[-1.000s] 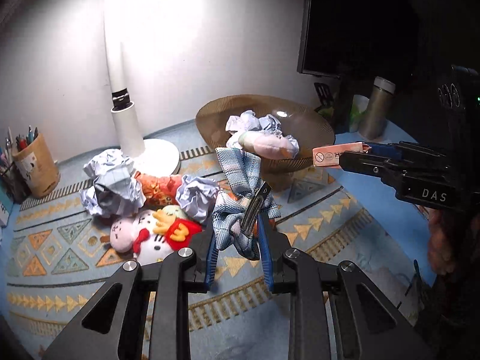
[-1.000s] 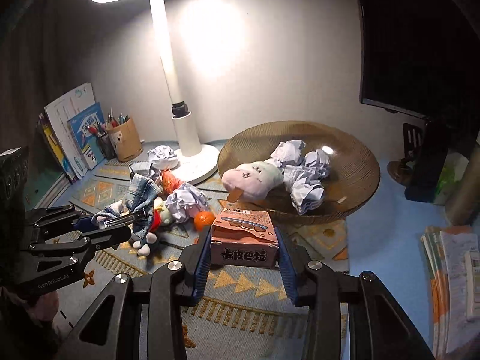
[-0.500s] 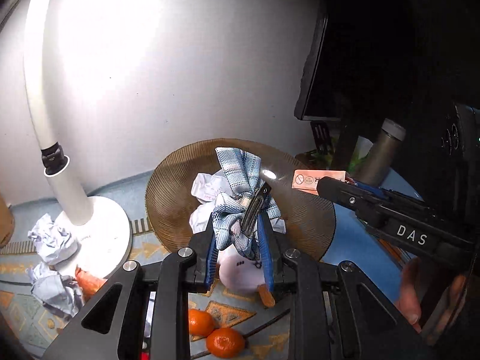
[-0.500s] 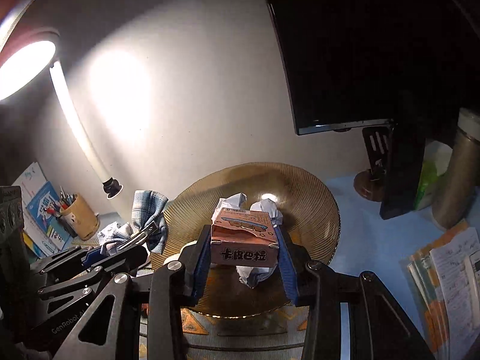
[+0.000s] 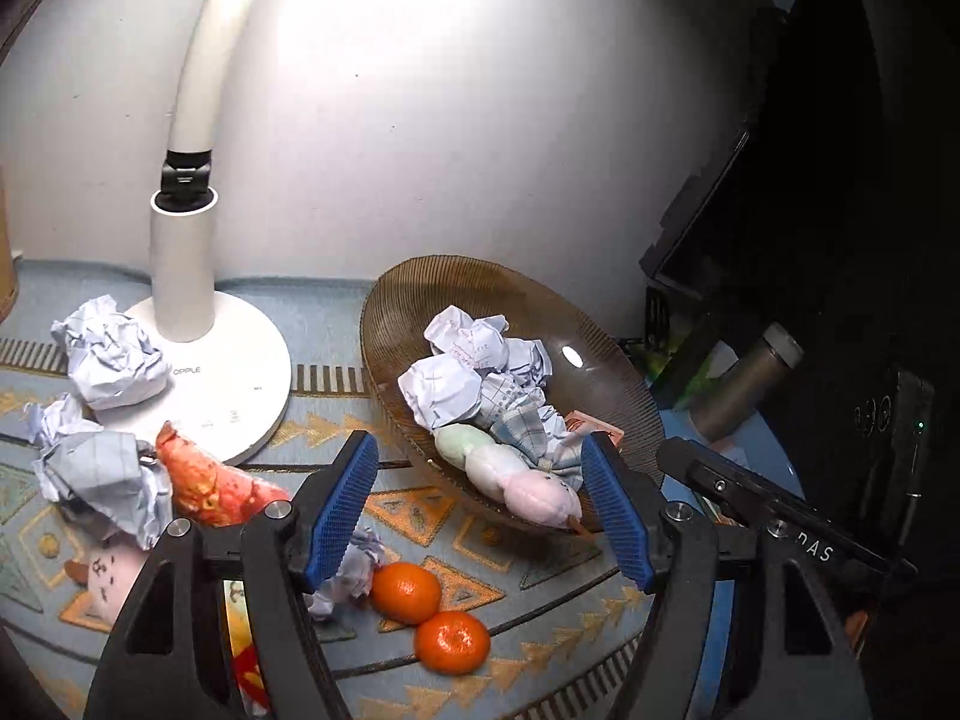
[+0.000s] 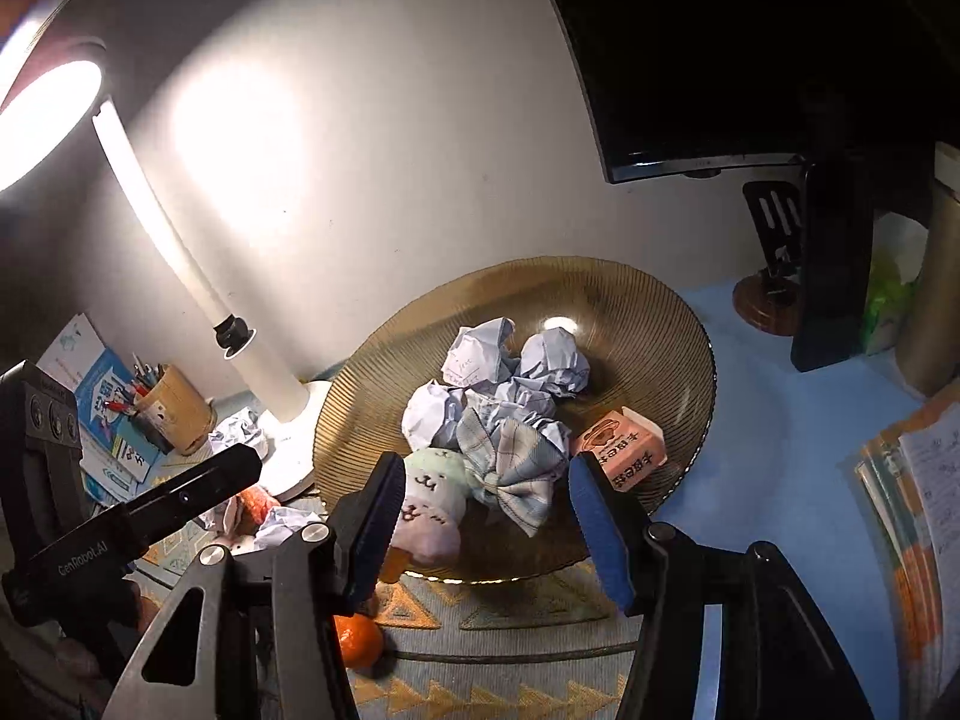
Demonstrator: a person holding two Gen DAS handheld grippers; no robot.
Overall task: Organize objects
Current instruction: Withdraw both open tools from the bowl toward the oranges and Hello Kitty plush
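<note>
A ribbed amber bowl (image 5: 618, 366) (image 6: 654, 312) holds several crumpled paper balls (image 5: 444, 387) (image 6: 552, 360), a pastel plush (image 5: 516, 474) (image 6: 429, 510), a blue plaid bow clip (image 5: 528, 432) (image 6: 510, 462) and a pink box (image 6: 624, 450) (image 5: 591, 423). My left gripper (image 5: 480, 510) is open and empty in front of the bowl. My right gripper (image 6: 486, 525) is open and empty above the bowl's near rim.
A white lamp (image 5: 186, 300) (image 6: 264, 372) stands left of the bowl. Paper balls (image 5: 114, 354), an orange plush (image 5: 210, 486), a white plush (image 5: 114, 570) and two tangerines (image 5: 429, 612) lie on the patterned mat (image 5: 408, 498). A pen cup (image 6: 174, 408), books (image 6: 912, 516) and a flask (image 5: 744, 384) stand around.
Both grippers opened. The left let go of the plaid bow clip and the right let go of the pink box; both now lie in the bowl. Both grippers drew back.
</note>
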